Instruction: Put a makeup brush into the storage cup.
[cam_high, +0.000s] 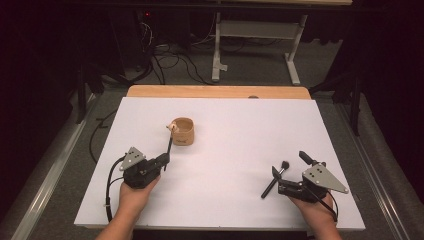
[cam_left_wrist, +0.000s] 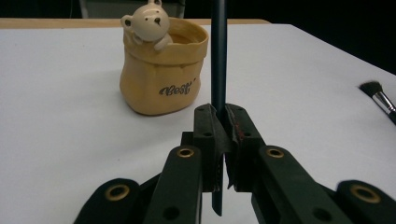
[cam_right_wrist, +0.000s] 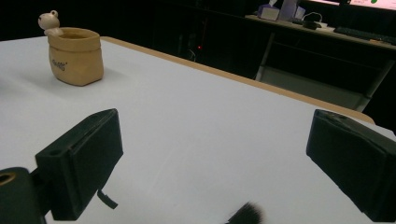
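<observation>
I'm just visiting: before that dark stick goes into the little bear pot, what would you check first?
1. Left gripper jaws clamped on the thin dark stick: ok.
2. Stick upright in the jaws: ok.
3. Tan sack-shaped ceramic pot with a bear figure standing upright: ok.
4. Pot's mouth open, room inside: cannot tell.
5. Stick already over the pot: not ok, it is beside it.
6. Right gripper well away, jaws open, black makeup brush lying on the white table between them: ok.

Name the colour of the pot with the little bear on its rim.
The pot is tan-yellow with dark script lettering; clearest in the left gripper view.
</observation>
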